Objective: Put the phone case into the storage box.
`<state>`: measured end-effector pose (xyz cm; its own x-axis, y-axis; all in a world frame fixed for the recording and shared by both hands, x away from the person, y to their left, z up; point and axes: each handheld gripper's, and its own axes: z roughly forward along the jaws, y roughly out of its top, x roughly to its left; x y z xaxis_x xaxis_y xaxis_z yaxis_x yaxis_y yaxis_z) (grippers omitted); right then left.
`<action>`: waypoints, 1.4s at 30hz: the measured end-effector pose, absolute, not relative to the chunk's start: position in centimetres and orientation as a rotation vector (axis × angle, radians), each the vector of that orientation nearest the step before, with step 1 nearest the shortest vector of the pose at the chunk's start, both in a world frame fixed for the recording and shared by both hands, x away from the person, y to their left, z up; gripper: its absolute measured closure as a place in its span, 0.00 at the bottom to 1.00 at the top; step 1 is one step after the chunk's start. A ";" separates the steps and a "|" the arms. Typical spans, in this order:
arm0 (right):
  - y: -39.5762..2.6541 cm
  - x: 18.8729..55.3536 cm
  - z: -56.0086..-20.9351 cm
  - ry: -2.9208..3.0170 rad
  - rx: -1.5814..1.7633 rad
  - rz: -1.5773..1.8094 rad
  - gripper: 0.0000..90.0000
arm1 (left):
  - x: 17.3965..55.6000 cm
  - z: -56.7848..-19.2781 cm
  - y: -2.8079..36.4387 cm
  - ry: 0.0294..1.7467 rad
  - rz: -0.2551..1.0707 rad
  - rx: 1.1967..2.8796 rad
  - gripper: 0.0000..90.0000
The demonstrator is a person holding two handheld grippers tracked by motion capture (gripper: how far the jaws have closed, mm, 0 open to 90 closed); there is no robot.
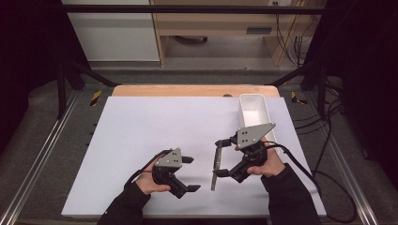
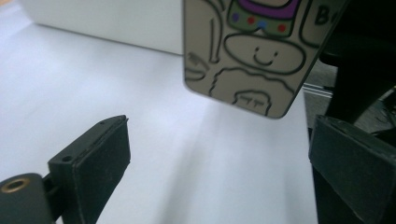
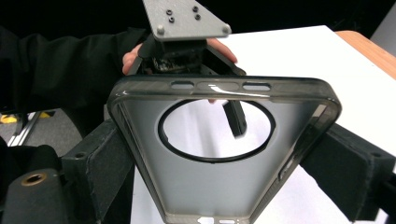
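right gripper view: phone case (image 3: 224, 186) clamped edgewise between right hand-held gripper (image 3: 224, 163) jaws, left hand-held gripper (image 1: 190, 174) spread, empty

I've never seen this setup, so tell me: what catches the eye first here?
The right gripper clamps a phone case by its side edges above the white mat; cartoon doodles cover its back. The left gripper, jaws wide open and holding nothing, faces it. A white bin sits behind.
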<state>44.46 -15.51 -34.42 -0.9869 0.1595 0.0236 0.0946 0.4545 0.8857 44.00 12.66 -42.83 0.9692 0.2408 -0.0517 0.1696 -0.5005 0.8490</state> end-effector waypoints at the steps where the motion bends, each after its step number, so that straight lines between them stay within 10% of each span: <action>1: -15.7 44.5 -34.4 2.619 0.238 1.590 0.14 | 44.0 -42.8 12.9 0.306 0.097 2.098 0.05; 42: -18.9 45.3 -32.5 2.249 0.707 1.515 0.14 | 43.0 -44.5 24.2 0.828 0.448 1.844 0.03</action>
<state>45.32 -18.92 -32.50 -0.8194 0.5732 -0.0017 0.2138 0.3084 0.9269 43.00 24.24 -44.49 0.6939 0.7171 -0.0661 0.3369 -0.2422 0.9098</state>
